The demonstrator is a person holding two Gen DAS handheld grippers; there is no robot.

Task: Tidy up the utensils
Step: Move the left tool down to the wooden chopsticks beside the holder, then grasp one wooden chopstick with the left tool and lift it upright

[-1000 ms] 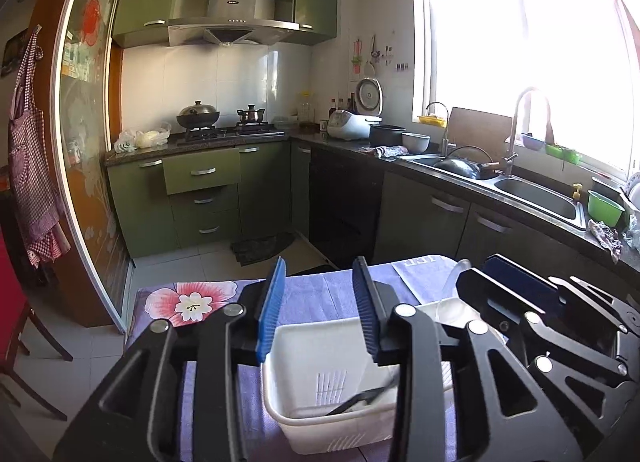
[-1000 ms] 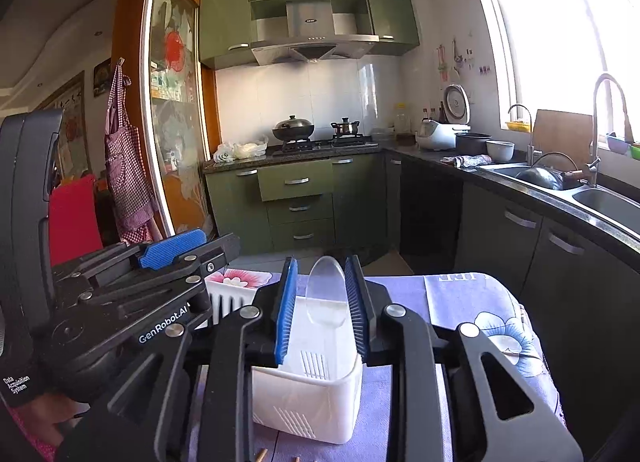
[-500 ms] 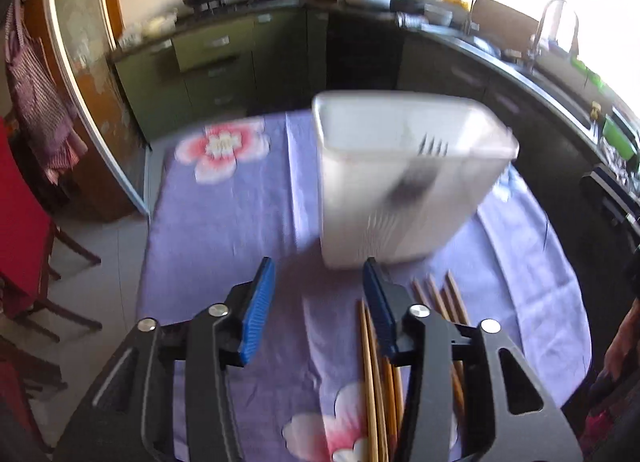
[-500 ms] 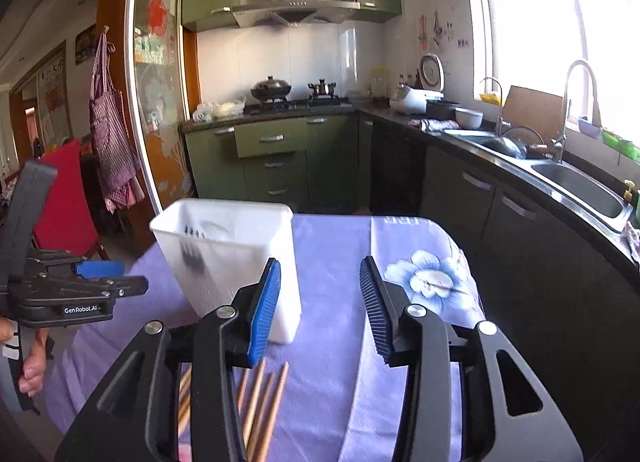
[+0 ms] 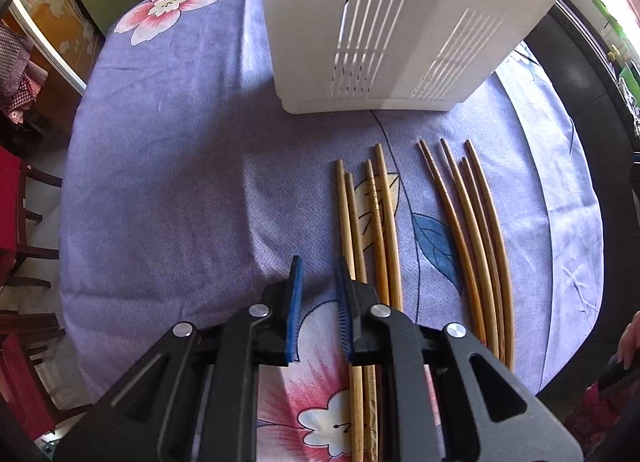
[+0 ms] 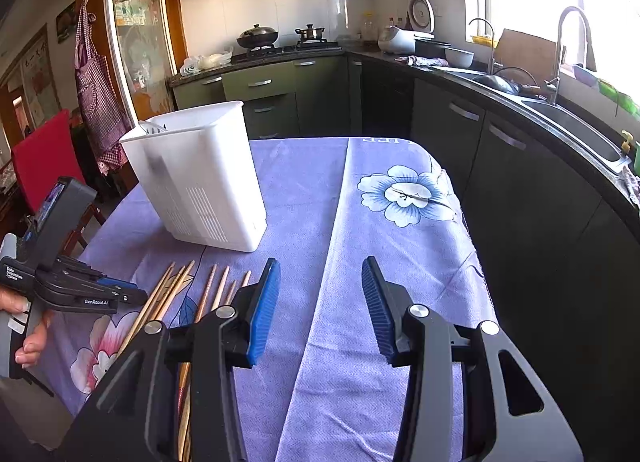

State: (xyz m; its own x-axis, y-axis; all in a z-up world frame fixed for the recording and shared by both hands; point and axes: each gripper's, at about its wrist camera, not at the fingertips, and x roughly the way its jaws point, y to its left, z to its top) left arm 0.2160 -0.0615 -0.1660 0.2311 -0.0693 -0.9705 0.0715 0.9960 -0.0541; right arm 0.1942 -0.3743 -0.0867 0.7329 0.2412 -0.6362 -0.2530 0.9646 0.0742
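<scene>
My left gripper [image 5: 318,302] points down at the tablecloth [image 5: 168,182], jaws just narrowed to a slim gap with nothing between them; the chopsticks [image 5: 368,222] lie just beside, toward the near edge, before the white holder [image 5: 400,22]. My right gripper [image 6: 320,306] stands parted and empty over the cloth's near edge.

A white slotted bin [image 5: 400,22] stands upright on the purple floral cloth [image 5: 180,182], toward the table's far edge, with something dark just showing inside its rim. Before it, wooden chopsticks lie flat in two loose bunches, side by side: four paler ones [image 5: 362,218], and four slightly darker ones [image 5: 472,222], tips pointing at the bin.
</scene>
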